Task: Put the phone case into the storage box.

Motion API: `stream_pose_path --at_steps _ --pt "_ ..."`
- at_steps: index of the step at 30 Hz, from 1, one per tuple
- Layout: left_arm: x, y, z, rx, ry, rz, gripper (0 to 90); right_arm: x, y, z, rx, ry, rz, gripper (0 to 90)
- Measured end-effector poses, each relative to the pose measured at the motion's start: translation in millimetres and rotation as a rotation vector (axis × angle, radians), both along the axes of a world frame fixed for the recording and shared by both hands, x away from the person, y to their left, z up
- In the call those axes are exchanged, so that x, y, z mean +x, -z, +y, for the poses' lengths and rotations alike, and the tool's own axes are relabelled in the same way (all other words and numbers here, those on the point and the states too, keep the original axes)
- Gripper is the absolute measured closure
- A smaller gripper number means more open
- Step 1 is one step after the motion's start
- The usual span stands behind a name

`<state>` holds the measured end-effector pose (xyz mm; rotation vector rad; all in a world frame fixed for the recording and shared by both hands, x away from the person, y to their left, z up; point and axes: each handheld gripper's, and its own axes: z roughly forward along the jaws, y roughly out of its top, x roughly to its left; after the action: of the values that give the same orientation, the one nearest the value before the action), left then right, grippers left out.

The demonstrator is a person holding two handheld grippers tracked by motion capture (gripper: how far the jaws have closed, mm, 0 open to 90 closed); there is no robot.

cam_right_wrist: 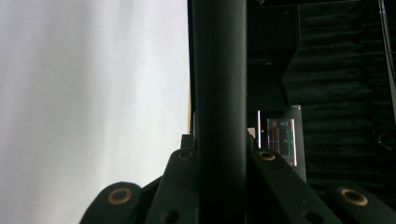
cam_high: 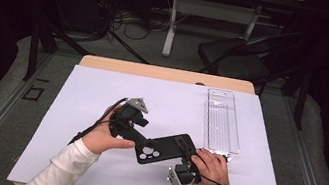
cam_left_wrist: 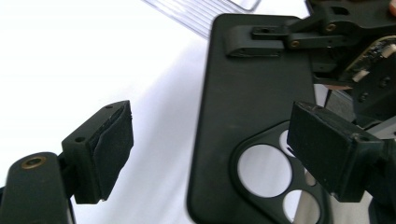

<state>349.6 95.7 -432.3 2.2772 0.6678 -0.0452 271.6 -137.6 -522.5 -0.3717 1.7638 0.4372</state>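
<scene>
readable text: none | phone case (cam_high: 165,149): plain black, no brand or label | clear tray (cam_high: 222,121): no marking | small lit screen (cam_right_wrist: 281,135) at 3 o'clock of the case edge in the right gripper view: greenish marks, too small to read

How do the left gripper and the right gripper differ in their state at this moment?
The left gripper has its jaws wide open, with the camera end of the black phone case between them, unpressed. The right gripper is shut on the case's other end. In the high view the left one lies above the case, the right one below. Both are black and hand-held.
</scene>
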Motion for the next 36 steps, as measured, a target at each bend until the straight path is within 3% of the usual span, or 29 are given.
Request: stream_pose_path --at_steps 8,28,36 --pt "5.0 -2.4 10.7 -0.014 -0.038 -0.005 15.2 0.1 0.0 -0.1 0.007 -0.005 0.011 86.7" --pt "11.1 -7.3 26.4 -0.032 -0.083 -0.013 15.4 -1.4 -0.3 0.2 0.038 -0.010 0.010 86.8" --pt "13.7 -8.2 31.9 -0.033 -0.099 -0.026 15.6 -1.1 -1.6 -0.4 0.052 0.004 0.031 87.2"
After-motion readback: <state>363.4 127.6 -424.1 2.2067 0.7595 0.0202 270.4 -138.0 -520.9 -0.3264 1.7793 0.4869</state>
